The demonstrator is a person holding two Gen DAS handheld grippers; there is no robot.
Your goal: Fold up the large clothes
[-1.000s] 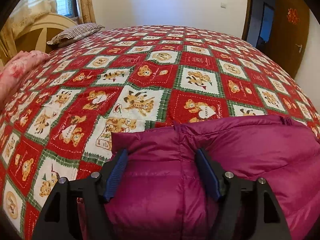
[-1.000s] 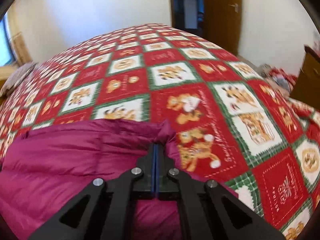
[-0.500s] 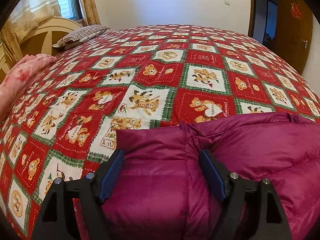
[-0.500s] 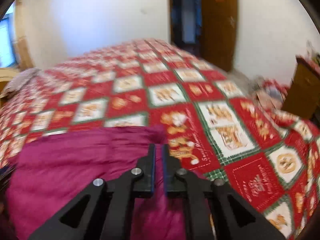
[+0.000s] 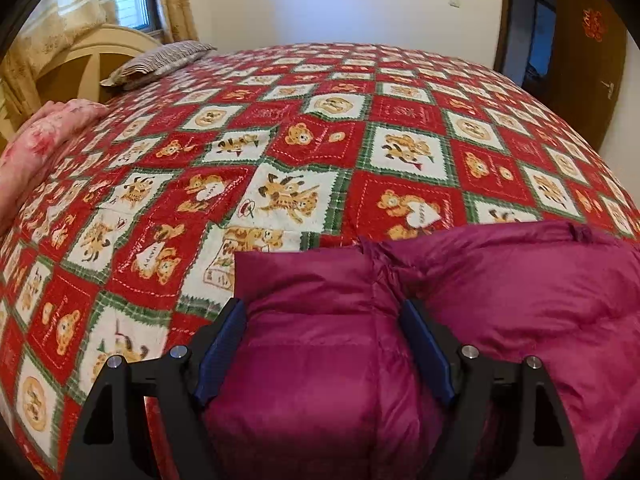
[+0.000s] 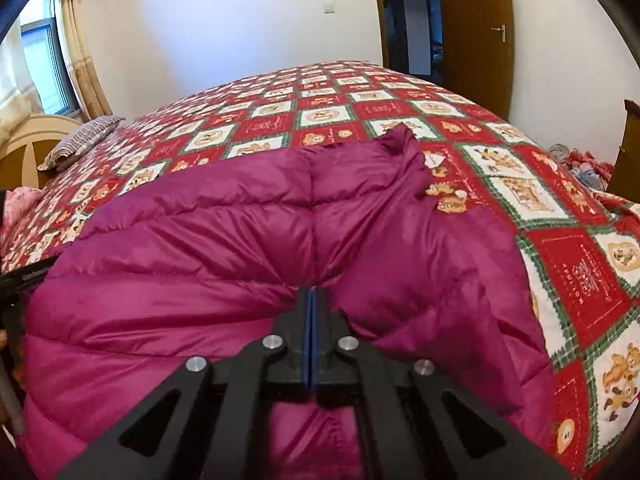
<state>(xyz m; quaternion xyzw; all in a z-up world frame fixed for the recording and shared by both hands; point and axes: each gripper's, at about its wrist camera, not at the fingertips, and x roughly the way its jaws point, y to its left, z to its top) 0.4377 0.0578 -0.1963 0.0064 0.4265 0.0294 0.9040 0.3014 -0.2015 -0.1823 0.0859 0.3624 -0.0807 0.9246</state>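
A magenta down jacket (image 6: 248,264) lies bunched on the quilted bed (image 5: 280,152). The left claw (image 5: 324,348), spread wide, straddles a puffy fold without pinching it; the right claw (image 6: 311,300), clenched, appears to nip the fabric, its tips buried in folds.

- Bedspread (image 5: 400,120): the word "HAPPY" is printed on a white heart held by a bear, in a red square at 9 o'clock from the middle of the left wrist view.
- Door (image 6: 476,20): a red paper decoration, apparently the Chinese double-happiness sign, is fixed at 1 o'clock in the right wrist view.
- Other lettering on the bedspread squares is too small to read.
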